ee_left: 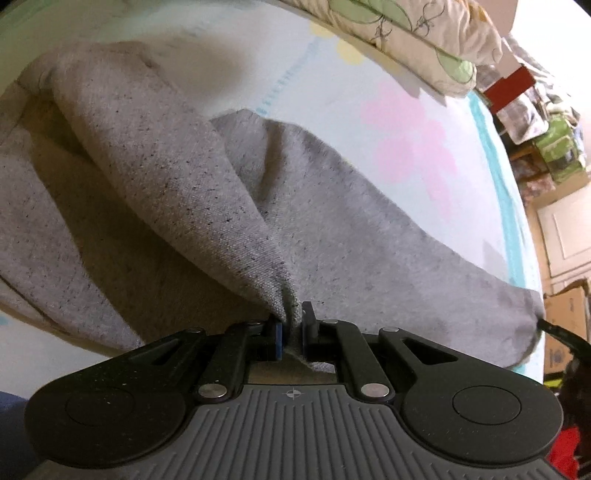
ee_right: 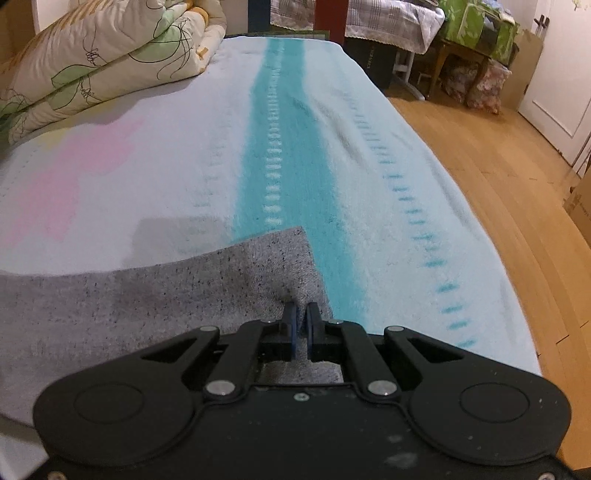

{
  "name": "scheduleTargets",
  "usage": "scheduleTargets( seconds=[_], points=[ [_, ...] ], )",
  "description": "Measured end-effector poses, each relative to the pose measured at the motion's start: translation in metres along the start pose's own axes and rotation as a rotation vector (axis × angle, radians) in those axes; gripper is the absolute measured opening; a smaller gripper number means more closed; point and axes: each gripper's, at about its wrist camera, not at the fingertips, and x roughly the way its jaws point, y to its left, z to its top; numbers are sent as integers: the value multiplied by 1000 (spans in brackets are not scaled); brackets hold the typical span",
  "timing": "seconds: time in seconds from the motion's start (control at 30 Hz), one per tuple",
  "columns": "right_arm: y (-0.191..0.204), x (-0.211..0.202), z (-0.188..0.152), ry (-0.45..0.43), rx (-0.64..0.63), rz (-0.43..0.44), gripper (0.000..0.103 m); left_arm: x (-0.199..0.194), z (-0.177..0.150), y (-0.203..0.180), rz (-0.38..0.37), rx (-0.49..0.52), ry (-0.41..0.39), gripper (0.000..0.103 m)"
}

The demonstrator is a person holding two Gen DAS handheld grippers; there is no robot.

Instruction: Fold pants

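Pants (ee_left: 155, 177): grey knit, spread on the towel-covered bed (ee_right: 369, 184), soft and limp, light, sagging between both grips.
Hold points: edges and corners look best; mid-cloth would bunch.
Left gripper (ee_left: 291, 325): jaws pinched tight on a gathered fold.
Right gripper (ee_right: 302, 325): nearly closed, clamping the corner by the teal stripe.

a home bedroom: a bed (ee_right: 388, 177) covered in a pale terry blanket with a teal stripe and pink patches, a folded floral quilt (ee_right: 92, 62) at its far left corner. beyond the bed's right edge, a wooden floor (ee_right: 480, 155), a white door (ee_right: 561, 74), cardboard boxes (ee_left: 565, 325) and a small table stacked with green storage bags (ee_right: 480, 29).
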Motion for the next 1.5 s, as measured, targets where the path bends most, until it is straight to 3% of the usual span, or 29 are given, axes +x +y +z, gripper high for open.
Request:
scheduleTargets(
  seconds=[0.1, 0.17, 0.2, 0.27, 0.33, 0.37, 0.43, 0.47, 0.57, 0.7, 0.87, 0.97, 1.17, 1.27, 1.37, 1.5],
  points=[
    [3, 19, -4, 52, -7, -19, 7, 22, -7, 10, 26, -48, 60, 10],
    [3, 38, -9, 115, 13, -28, 15, 43, -13, 19, 39, -106, 115, 11],
    [2, 46, -11, 149, 36, -45, 20, 48, -15, 22, 36, -129, 115, 13],
    [1, 40, -9, 132, 84, -60, 24, 45, -16, 23, 24, -151, 100, 16],
    [5, 25, -4, 89, 102, -80, 40, 40, -16, 21, 1, -134, 94, 34],
    [9, 16, -2, 55, 97, -90, 40, 36, -17, 18, -18, -110, 89, 41],
    [21, -3, 4, -11, 72, -89, 40, 26, -18, 13, -35, -60, 72, 68],
    [29, -12, 6, -41, 62, -73, 40, 18, -19, 10, -33, -30, 51, 71],
    [54, -33, 10, -93, 38, 15, 43, -3, -16, 2, -29, 43, 3, 75],
    [113, -50, 10, -123, -29, 205, 45, -31, -3, 2, -30, 97, -56, 78],
    [196, -58, 6, -116, -132, 403, 45, -58, 35, 28, 51, 103, -129, 79],
    [246, -63, 4, -103, -188, 510, 45, -61, 53, 47, 132, 119, -124, 79],
    [343, -65, 6, -65, -250, 697, 47, -50, 88, 106, 223, 79, -98, 79],
    [387, -57, 11, -39, -278, 771, 50, -41, 100, 136, 234, 44, -100, 79],
    [429, -51, 14, -15, -306, 837, 54, -36, 110, 155, 191, 13, -122, 79],
    [478, -42, 14, 24, -348, 912, 67, -29, 118, 173, 171, -25, -134, 79]
  ],
)
